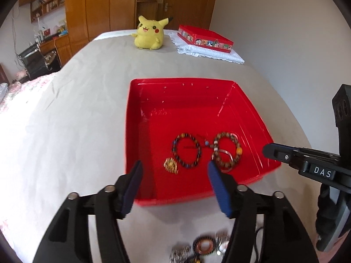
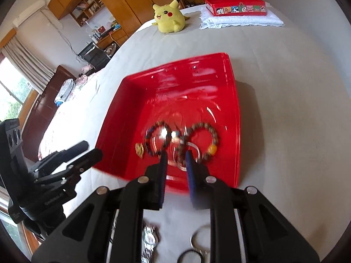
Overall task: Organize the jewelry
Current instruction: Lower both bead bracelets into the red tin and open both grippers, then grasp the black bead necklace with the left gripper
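Note:
A red tray [image 1: 153, 83] lies on the grey bed cover; it also shows in the right wrist view [image 2: 232, 83]. In it lie a dark bead bracelet [image 1: 186, 150], a brown bead bracelet [image 1: 227, 151] over a silver bangle, and a gold pendant [image 1: 170, 165]. My left gripper [image 1: 174, 166] is open and empty above the tray's near edge. My right gripper [image 2: 176, 154] is open with a narrow gap and empty, just above the brown bracelet [image 2: 207, 140] and the dark bracelet [image 2: 158, 140]. More jewelry [image 1: 204, 245] lies on the cover below the left gripper. A watch [image 2: 150, 239] and rings [image 2: 198, 239] lie below the right one.
A yellow Pikachu plush [image 1: 149, 32] sits at the far end of the bed. A red lidded box [image 1: 205, 38] rests on a folded white cloth [image 1: 219, 54] at the far right. A wooden wardrobe and shelves stand behind. A wall runs along the right.

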Available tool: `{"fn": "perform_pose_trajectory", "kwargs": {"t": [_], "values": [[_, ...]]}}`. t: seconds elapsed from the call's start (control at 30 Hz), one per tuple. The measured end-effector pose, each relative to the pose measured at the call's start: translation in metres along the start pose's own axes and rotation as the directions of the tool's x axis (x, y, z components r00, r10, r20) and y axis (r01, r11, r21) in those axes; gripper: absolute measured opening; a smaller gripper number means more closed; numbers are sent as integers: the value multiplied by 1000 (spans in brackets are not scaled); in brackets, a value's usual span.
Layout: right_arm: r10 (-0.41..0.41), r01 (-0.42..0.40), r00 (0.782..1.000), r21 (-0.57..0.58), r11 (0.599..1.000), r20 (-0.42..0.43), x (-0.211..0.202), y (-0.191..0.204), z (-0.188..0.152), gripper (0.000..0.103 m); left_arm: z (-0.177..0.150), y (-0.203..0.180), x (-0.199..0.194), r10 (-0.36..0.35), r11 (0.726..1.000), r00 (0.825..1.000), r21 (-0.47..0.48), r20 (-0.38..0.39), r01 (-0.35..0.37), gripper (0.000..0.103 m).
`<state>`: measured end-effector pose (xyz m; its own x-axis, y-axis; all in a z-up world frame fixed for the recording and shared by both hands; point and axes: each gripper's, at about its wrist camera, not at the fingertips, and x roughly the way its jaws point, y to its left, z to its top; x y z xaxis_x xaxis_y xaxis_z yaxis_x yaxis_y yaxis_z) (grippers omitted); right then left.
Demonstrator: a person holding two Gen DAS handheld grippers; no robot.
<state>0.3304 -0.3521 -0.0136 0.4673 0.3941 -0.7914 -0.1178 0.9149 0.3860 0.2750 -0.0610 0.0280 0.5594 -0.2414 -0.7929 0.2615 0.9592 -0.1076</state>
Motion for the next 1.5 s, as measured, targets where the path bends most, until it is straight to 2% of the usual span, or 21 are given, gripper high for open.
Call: {"fn": "perform_pose_trajectory", "kwargs": {"t": [0.07, 0.17, 0.27, 0.37, 0.43, 0.5, 0.57, 0.63, 0.7, 0.87, 1.0, 1.17, 1.23, 1.27, 1.3, 1.5], "values": [[-1, 1, 1000, -11, 1000, -10, -3, 2, -14, 20, -13, -3, -10, 11, 1000, 1000, 16, 11, -11, 69], [-5, 5, 1000, -25, 1000, -18, -9, 6, -33, 33, -27, -5, -21, 13, 1000, 1000, 29, 16, -13, 76], [-4, 3, 1000, -37, 999, -18, -15, 10, -49, 35, -41, -6, -30, 12, 999, 1000, 29, 19, -13, 81], [0, 0, 1000, -42, 999, -15, -21, 14, -64, 49, -54, -7, -38, 7, 1000, 1000, 27, 14, -7, 86], [-2, 2, 1000, -48, 999, -13, -25, 16, -75, 51, -59, -7, -40, -6, 1000, 1000, 27, 5, 6, 90], [-2, 2, 1000, -46, 999, -15, -28, 18, -83, 64, -67, -6, -43, -15, 1000, 1000, 22, -8, 15, 91], [-6, 6, 1000, -41, 999, -17, -31, 18, -91, 72, -72, -4, -44, -24, 1000, 1000, 15, -17, 24, 92], [-2, 1, 1000, -40, 999, -23, -32, 19, -97, 74, -78, -1, -45, -35, 999, 999, 1, -33, 35, 93], [0, -1, 999, -31, 1000, -38, -33, 18, -104, 85, -86, 5, -44, -55, 998, 997, -25, -61, 53, 94], [19, -20, 996, -7, 1000, -85, -31, 18, -120, 90, -107, 17, -43, -63, 996, 992, -74, -106, 55, 94], [11, -11, 993, 0, 1000, -114, -27, 18, -129, 91, -119, 21, -39, -49, 995, 989, -88, -142, 37, 94], [9, -8, 994, 6, 1000, -111, -28, 13, -139, 90, -133, 23, -33, -38, 996, 983, -86, -177, 23, 94], [16, -14, 994, 11, 1000, -105, -30, 10, -141, 83, -137, 22, -31, -54, 995, 980, -94, -193, 36, 94], [18, -17, 994, 15, 1000, -108, -31, 9, -142, 74, -139, 22, -30, -60, 995, 978, -94, -198, 42, 93], [26, -24, 994, 20, 1000, -110, -32, 7, -143, 71, -140, 21, -30, -63, 995, 977, -93, -203, 45, 93], [33, -30, 993, 25, 999, -114, -33, 3, -146, 62, -144, 7, -19, -88, 994, 967, -82, -240, 70, 92]]}}
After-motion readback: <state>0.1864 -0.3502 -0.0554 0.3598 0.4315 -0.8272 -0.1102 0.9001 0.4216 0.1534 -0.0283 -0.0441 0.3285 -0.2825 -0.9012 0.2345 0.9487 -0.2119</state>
